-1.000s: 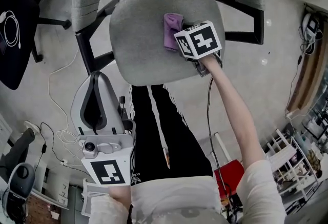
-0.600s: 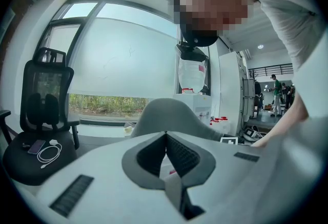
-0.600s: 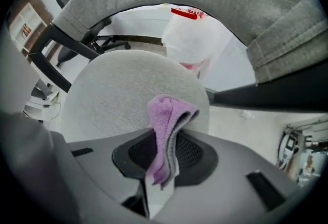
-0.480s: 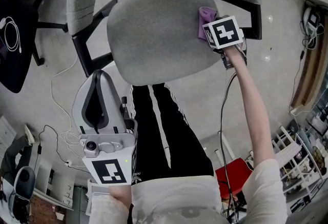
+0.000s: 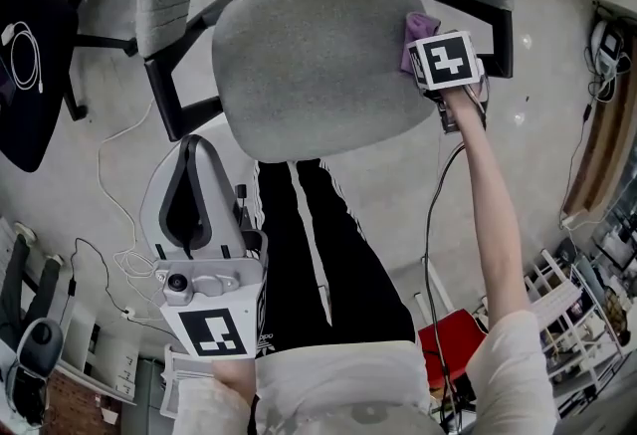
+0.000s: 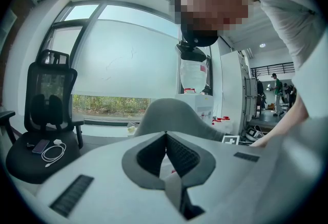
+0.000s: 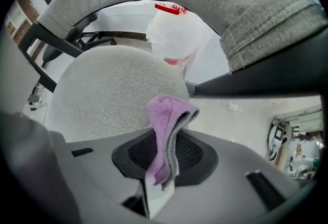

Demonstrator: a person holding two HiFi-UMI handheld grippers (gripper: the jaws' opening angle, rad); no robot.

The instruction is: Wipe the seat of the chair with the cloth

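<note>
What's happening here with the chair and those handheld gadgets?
A person stands over a grey chair with a gripper in each hand. The right gripper is shut on a purple cloth and holds it at the right edge of the seat, near the armrest. The left gripper is shut, empty, and held back near the person's waist.

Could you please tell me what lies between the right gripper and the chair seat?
The purple cloth, pinched in the right gripper, sticks out toward the edge of the seat; the right gripper view shows it.
</note>
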